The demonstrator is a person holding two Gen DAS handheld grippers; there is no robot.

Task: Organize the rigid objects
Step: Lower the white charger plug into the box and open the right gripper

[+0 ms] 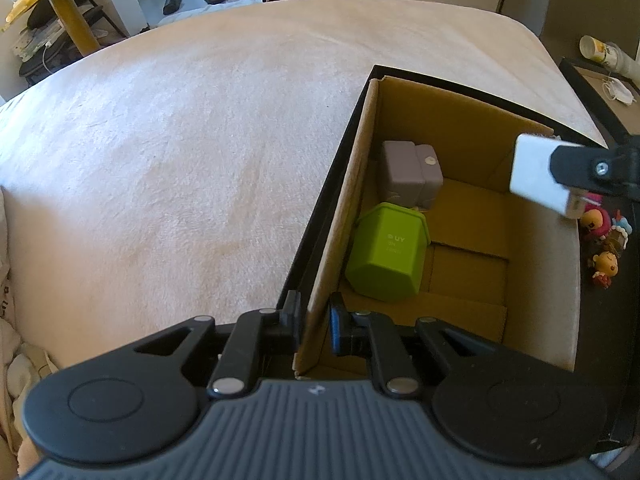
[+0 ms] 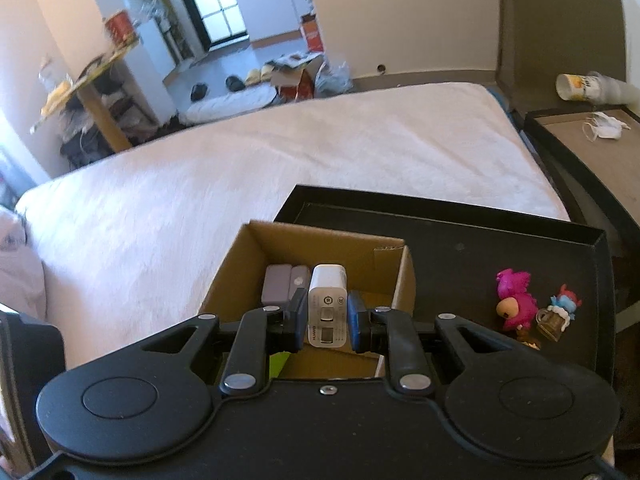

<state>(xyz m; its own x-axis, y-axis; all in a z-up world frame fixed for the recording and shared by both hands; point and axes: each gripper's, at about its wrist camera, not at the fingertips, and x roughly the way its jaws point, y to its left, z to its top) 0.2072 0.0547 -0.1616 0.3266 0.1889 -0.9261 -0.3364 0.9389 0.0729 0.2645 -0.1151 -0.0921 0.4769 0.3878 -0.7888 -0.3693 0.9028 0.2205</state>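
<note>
From the left wrist, the left gripper [image 1: 315,322] is clamped on the near-left wall of the cardboard box [image 1: 348,200], which sits in a black tray [image 1: 320,196] on the bed [image 1: 180,140]. Inside lie a green container [image 1: 386,254], its faint lettering unreadable, and a grey case [image 1: 412,174] toward the far-left corner. The white charger [image 1: 536,178] hangs above the box's right edge.

From the right wrist, the right gripper [image 2: 325,324] pinches the charger [image 2: 327,308] over the box [image 2: 256,252]; its label print is too small to read. Toy figures [image 2: 516,304] stand on the tray [image 2: 460,232] near its right edge.
</note>
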